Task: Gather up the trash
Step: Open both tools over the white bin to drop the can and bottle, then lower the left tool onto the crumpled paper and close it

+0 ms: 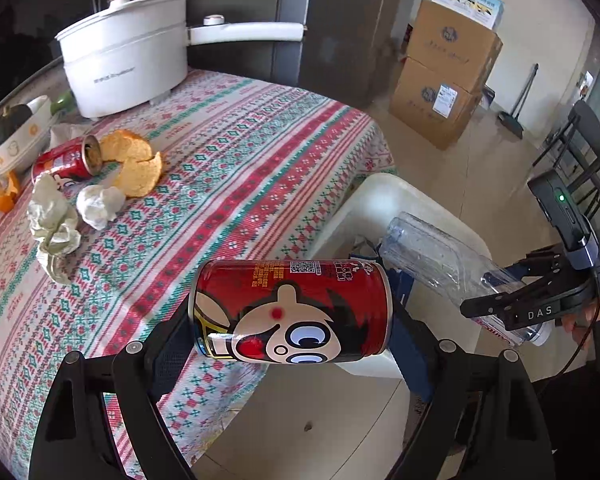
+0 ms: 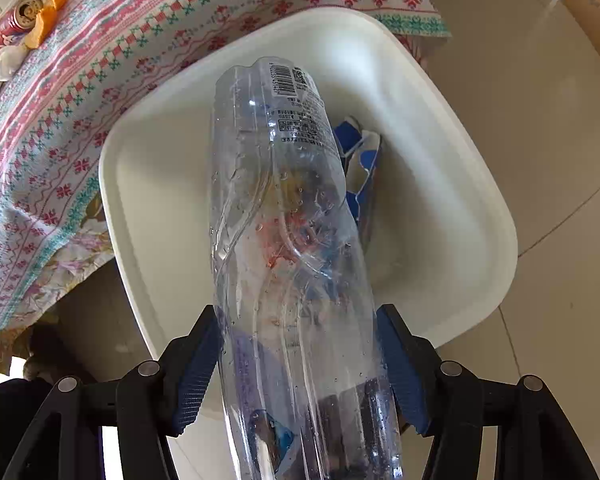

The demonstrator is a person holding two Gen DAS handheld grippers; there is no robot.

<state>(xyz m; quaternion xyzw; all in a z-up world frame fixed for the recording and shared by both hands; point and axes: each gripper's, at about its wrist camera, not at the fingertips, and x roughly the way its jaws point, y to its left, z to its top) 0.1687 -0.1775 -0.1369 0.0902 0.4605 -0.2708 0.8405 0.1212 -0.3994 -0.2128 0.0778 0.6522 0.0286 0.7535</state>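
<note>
The left gripper (image 1: 291,334) jaws pinch a smooth, round red can (image 1: 291,311) sideways; the right gripper (image 2: 300,372) jaws squeeze a crinkly clear plastic bottle (image 2: 288,216) above the white bin (image 2: 460,184).

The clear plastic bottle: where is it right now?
The bottle is clamped in the right gripper, over the white bin beside the table.

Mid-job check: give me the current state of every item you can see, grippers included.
left gripper: shut on red can, held sideways
red can: gripped, off the table
right gripper: shut on clear bottle
clear bottle: crumpled, held over the bin
white bin: open, blue scrap inside
second can: on its side, opened
tissue wads: crumpled, on tablecloth
orange peels: loose, beside second can
white pot: lidded, upright
</note>
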